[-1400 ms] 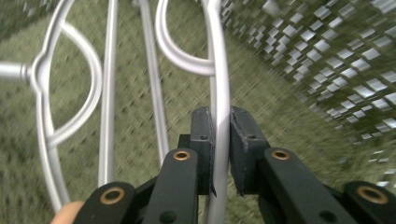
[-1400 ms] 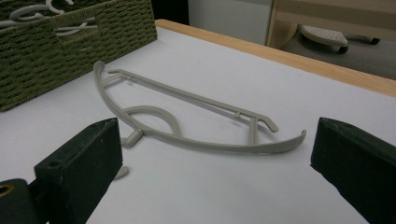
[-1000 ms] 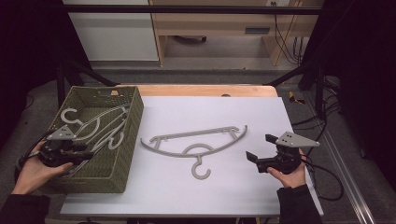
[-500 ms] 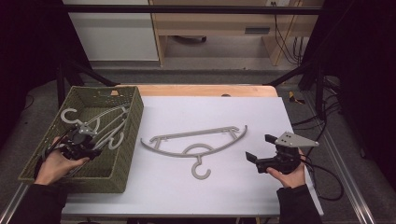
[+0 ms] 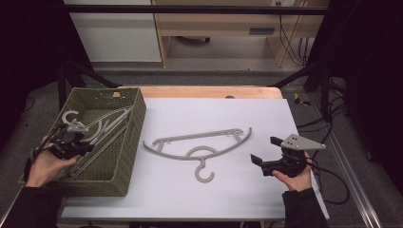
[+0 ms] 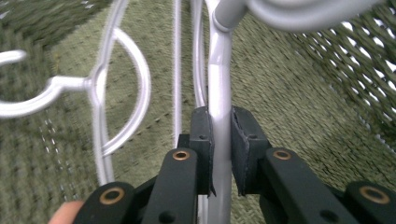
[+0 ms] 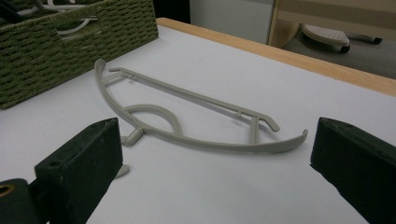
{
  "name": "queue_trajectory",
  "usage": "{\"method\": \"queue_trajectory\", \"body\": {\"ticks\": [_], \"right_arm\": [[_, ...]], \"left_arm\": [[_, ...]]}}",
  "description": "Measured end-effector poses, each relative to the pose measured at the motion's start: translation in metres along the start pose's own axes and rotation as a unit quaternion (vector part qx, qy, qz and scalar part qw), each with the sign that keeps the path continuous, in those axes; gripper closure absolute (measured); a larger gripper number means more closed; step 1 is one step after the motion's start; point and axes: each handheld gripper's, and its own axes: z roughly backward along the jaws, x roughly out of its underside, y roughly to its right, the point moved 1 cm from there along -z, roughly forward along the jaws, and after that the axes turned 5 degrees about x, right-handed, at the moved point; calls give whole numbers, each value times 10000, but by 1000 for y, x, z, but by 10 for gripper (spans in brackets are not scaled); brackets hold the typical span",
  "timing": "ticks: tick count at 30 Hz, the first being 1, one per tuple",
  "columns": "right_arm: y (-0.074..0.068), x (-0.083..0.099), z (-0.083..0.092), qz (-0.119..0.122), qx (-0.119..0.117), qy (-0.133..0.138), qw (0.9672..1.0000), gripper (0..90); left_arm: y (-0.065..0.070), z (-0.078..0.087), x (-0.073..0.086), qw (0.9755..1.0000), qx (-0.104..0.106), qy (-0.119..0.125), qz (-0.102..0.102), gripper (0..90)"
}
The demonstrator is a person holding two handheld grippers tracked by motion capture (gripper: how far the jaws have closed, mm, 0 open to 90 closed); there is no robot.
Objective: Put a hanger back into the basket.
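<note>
Hanger bar inside the green woven basket sits clamped between the just-closed left tool; right tool rests on the table, jaws apart.

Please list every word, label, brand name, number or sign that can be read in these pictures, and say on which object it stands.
There are none: no readable text stands on the basket, the hanger on the table, the hanger in the basket or either gripper.

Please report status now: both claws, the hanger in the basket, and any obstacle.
Left claw shut on hanger bar inside basket, jaws just closed. Right claw open, empty, beside table hanger. Other hangers lie alongside.
</note>
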Motion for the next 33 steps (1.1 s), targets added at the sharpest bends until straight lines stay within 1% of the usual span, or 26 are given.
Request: {"method": "queue_trajectory", "body": {"ticks": [1, 4, 5, 7, 8, 9, 10, 11, 13, 14, 16, 18, 21, 23, 25, 28, 29, 31, 33], "right_arm": [[0, 0, 0, -9, 1, 2, 10000, 25], [1, 0, 1, 9, -9, 5, 10000, 25], [1, 0, 1, 12, -8, 2, 10000, 25], [0, 0, 0, -8, 1, -4, 10000, 25], [0, 0, 0, -5, 3, -10, 10000, 25], [0, 0, 0, -7, -2, -9, 10000, 25], [0, 0, 0, 0, 0, -2, 10000, 25], [0, 0, 0, -6, -1, -3, 10000, 25], [0, 0, 0, -8, -5, -1, 10000, 25], [0, 0, 0, -13, -7, -8, 10000, 25], [0, 0, -1, 10, -2, -15, 10000, 25], [0, 0, -1, 9, -4, -14, 10000, 25], [0, 0, 0, 0, -5, -9, 10000, 25], [0, 0, 0, -1, -7, -5, 10000, 25], [0, 0, 0, -8, -11, -8, 10000, 25], [0, 0, 0, -5, -13, -7, 10000, 25], [0, 0, 0, -13, -8, -1, 10000, 25], [0, 0, 0, -19, -13, 3, 10000, 25], [1, 0, 0, -12, -23, 14, 10000, 25]], "left_arm": [[-5, 2, 2, 9999, 80, 58, 71, 794], [-15, 3, 8, 9989, 41, 335, 318, 788], [-17, 3, 10, 9982, 0, 437, 413, 784], [-24, 4, 12, 9975, -148, 475, 504, 777], [-26, 5, 13, 9968, -196, 488, 602, 774], [-30, 5, 14, 9961, -322, 487, 666, 771], [-33, 5, 14, 9954, -404, 445, 741, 769], [-35, 4, 15, 9950, -500, 418, 763, 769], [-42, 2, 15, 9932, -692, 290, 887, 769], [-46, 1, 16, 9922, -751, 218, 966, 763], [-51, -1, 16, 9908, -792, 131, 1086, 741], [-55, -2, 18, 9898, -818, 109, 1164, 733], [-57, 1, 21, 9887, -793, 228, 1249, 684], [-56, 5, 23, 9886, -760, 350, 1249, 661], [-54, 12, 23, 9879, -772, 496, 1252, 642], [-47, 22, 20, 9868, -677, 856, 1198, 586], [-43, 26, 19, 9857, -611, 1044, 1169, 560], [-35, 31, 16, 9842, -524, 1283, 1100, 503], [-25, 34, 11, 9828, -412, 1514, 977, 434]]}}
